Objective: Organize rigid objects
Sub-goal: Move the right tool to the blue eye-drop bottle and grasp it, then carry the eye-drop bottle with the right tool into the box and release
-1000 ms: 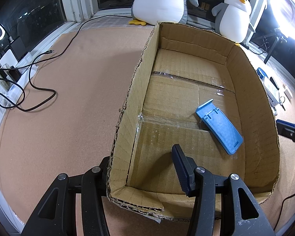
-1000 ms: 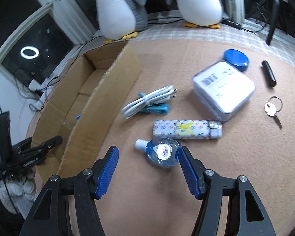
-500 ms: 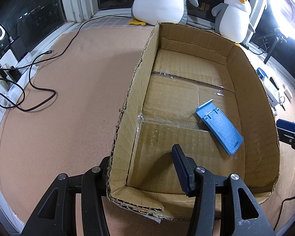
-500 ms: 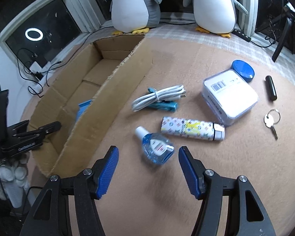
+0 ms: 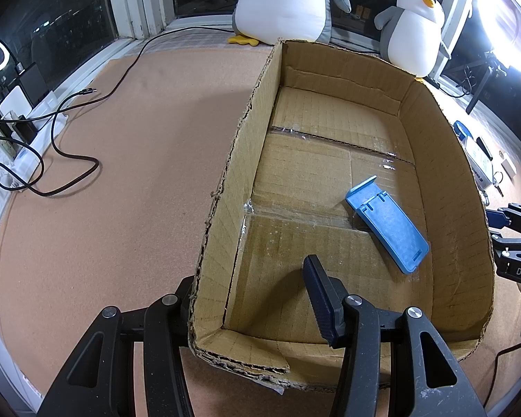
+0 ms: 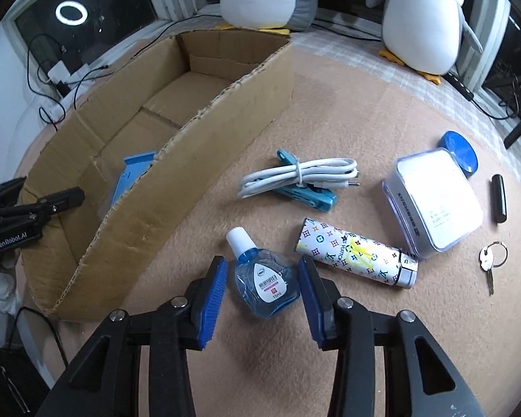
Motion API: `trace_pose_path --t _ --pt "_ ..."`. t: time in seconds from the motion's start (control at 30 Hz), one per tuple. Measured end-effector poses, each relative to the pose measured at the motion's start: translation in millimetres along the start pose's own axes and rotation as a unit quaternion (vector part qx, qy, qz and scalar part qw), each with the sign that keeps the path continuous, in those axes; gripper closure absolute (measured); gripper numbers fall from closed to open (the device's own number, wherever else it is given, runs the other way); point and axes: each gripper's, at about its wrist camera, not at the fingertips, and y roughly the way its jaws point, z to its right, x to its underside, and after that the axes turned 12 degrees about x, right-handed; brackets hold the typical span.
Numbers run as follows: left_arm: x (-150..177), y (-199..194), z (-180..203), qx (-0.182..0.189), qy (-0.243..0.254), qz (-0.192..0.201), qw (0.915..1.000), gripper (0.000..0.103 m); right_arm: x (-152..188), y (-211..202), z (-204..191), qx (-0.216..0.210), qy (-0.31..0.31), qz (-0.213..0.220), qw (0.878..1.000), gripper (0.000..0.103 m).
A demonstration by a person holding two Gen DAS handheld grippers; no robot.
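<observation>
An open cardboard box [image 5: 444, 160] lies on the tan mat, with a blue phone stand [image 5: 387, 229] flat on its floor. My left gripper [image 5: 253, 292] is open and straddles the box's near-left wall: one finger is outside, the other inside. In the right wrist view a small blue liquid bottle [image 6: 265, 285] with a white cap lies on the mat beside the box [image 6: 205, 132]. My right gripper [image 6: 260, 271] is open, its blue pads [image 6: 213, 288] flanking the bottle closely. The stand [image 6: 132, 173] shows partly behind the box wall.
Beyond the bottle lie a patterned tube [image 6: 356, 252], a white cable bundle [image 6: 298, 177] on a teal clip [image 6: 309, 198], a white case [image 6: 434, 201], a blue lid [image 6: 458, 151], a black cylinder [image 6: 498, 198] and a key [image 6: 488, 260]. Two plush penguins [image 5: 291, 0] stand behind; black cables [image 5: 52, 139] trail left.
My right gripper has come down and forward over the blue bottle, and its fingers have narrowed around it. The left gripper and the box have not moved.
</observation>
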Motion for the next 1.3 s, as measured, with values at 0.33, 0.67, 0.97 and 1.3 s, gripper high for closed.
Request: trace_pose_path --t 0.33,0.67,0.97,1.3 --pt "0 -1 -1 0.000 0.000 0.000 1.0000 0.049 10 -6 -2 0.011 0.003 0.001 1.000 0.072" --pt "0 0 -1 0.001 0.000 0.001 1.0000 0.049 16 -45 4 -0.007 0.051 0.036 0.998 0.072" --pt "0 -1 -1 0.001 -0.001 0.001 1.0000 0.049 -9 -89 -29 -0.043 0.030 0.082 0.995 0.072" --pt "1 0 -1 0.001 0.000 0.002 1.0000 0.049 -38 -70 -81 -0.078 0.000 0.078 0.994 0.072"
